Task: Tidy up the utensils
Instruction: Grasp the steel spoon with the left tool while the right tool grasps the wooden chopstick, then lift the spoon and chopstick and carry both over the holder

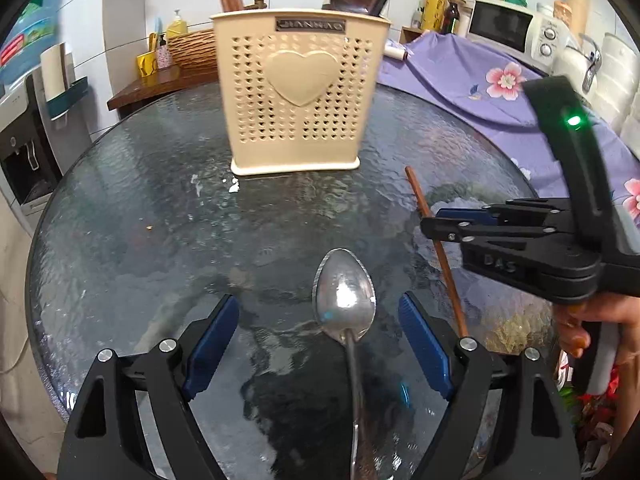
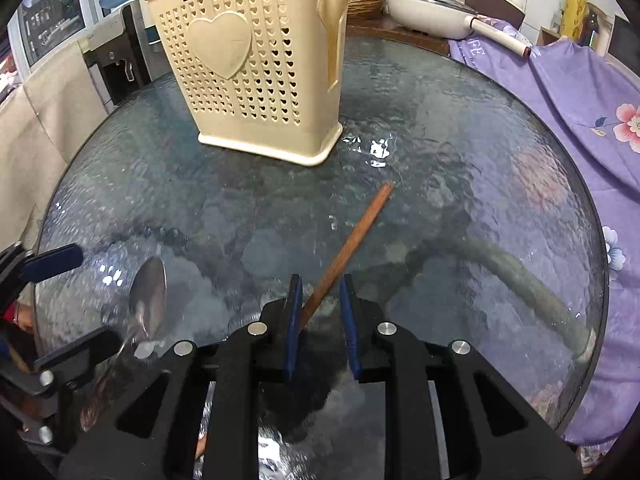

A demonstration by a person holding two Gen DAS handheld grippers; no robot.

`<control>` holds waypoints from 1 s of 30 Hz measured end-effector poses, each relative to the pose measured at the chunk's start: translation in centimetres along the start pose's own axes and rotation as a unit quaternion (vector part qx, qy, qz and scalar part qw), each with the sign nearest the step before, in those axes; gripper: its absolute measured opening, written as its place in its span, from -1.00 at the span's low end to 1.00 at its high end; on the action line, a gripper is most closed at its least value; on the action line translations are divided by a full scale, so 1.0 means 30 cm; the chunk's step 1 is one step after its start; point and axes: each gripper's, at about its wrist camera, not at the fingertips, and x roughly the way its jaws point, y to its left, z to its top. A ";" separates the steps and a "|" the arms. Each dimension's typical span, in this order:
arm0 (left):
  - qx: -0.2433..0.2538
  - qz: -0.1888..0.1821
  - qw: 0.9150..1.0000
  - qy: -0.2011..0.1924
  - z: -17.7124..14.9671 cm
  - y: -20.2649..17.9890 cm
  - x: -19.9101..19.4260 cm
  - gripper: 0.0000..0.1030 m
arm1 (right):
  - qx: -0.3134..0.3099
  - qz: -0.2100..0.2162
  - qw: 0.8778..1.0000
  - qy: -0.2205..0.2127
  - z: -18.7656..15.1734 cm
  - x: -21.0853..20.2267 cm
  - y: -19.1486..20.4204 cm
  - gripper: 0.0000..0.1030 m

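Note:
A cream perforated utensil holder (image 1: 296, 92) (image 2: 256, 64) with a heart on its front stands at the far side of the round glass table (image 1: 140, 200) (image 2: 480, 160). A metal spoon (image 1: 344, 300) (image 2: 150, 292) lies on the glass, bowl up. My left gripper (image 1: 318, 300) (image 2: 68, 304) is open and straddles it, pads clear of it on both sides. A brown chopstick (image 1: 450, 280) (image 2: 352, 240) lies slanted to the right of the spoon. My right gripper (image 2: 321, 280) (image 1: 434, 220) has its jaws narrow around the chopstick's near part, with a gap still showing beside the stick.
A purple floral cloth (image 1: 460, 68) (image 2: 580, 100) covers the surface right of the table. A microwave (image 1: 500, 24) and a white pan (image 2: 428, 12) stand beyond. A water dispenser (image 1: 20, 140) is at the left. A person's hand (image 1: 580, 320) holds the right gripper's handle.

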 end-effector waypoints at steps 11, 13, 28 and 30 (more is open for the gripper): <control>0.006 0.022 0.999 0.030 0.016 -0.042 0.092 0.06 | 0.082 -0.003 0.996 -0.028 -0.019 -0.047 -0.053 -0.39; 0.012 0.029 0.999 0.028 0.019 -0.052 0.095 -0.05 | 0.087 -0.004 0.996 -0.032 -0.023 -0.055 -0.054 -0.39; -0.013 0.019 0.999 -0.031 0.102 0.011 0.008 -0.28 | 0.121 -0.018 0.992 -0.011 0.065 0.044 -0.054 -0.39; -0.015 0.020 0.999 -0.041 0.118 0.022 -0.008 -0.28 | 0.124 -0.035 0.992 -0.010 0.089 0.059 -0.056 -0.39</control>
